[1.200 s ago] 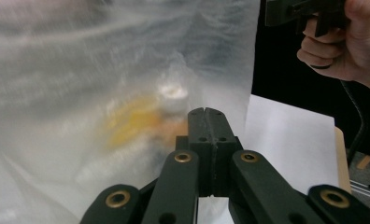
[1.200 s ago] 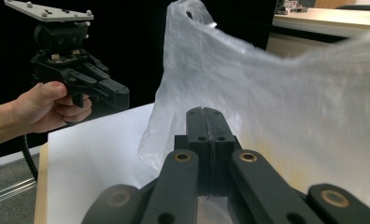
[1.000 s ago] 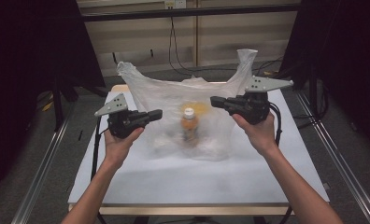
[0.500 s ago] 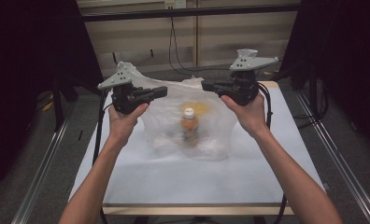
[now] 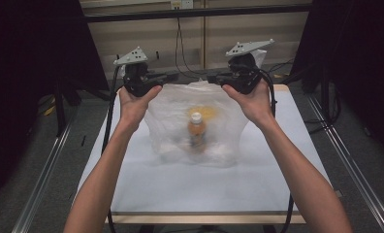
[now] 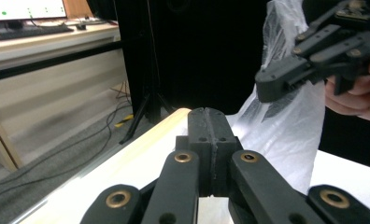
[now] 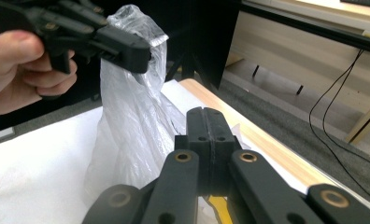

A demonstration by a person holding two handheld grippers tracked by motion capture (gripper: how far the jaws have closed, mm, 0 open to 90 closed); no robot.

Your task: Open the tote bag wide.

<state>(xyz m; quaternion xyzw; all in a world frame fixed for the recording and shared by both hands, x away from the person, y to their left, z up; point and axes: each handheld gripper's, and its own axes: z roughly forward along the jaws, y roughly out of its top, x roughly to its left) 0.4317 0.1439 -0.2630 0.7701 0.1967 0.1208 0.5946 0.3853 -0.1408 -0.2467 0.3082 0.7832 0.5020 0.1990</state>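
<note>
A white-covered table point(image 5: 277, 165) with a pale wooden edge takes up most of the high view, and on it stands a clear plastic bag point(image 5: 200, 121), its top corners lifted off the surface by the two grippers. Inside the bag, near the middle of the table, a small bottle point(image 5: 196, 130) with a white cap and orange contents stands upright, slightly blurred. The person's bare forearms reach in from the bottom of that view, one hand around each tool. The left gripper point(image 5: 167, 76) is held above the far left part of the table, its jaws pressed together — in the left gripper view point(image 6: 210, 116) they meet in a tight seam with the bag's film just beyond them, so it appears to pinch the bag's left corner. The right gripper point(image 5: 215, 78) mirrors it at the far right; in the right gripper view point(image 7: 209, 115) its jaws are likewise closed tight, and the high view puts its tips at the bag's right corner. Each gripper view also shows the other gripper farther off — clamped on a bunched tail of the bag.
</note>
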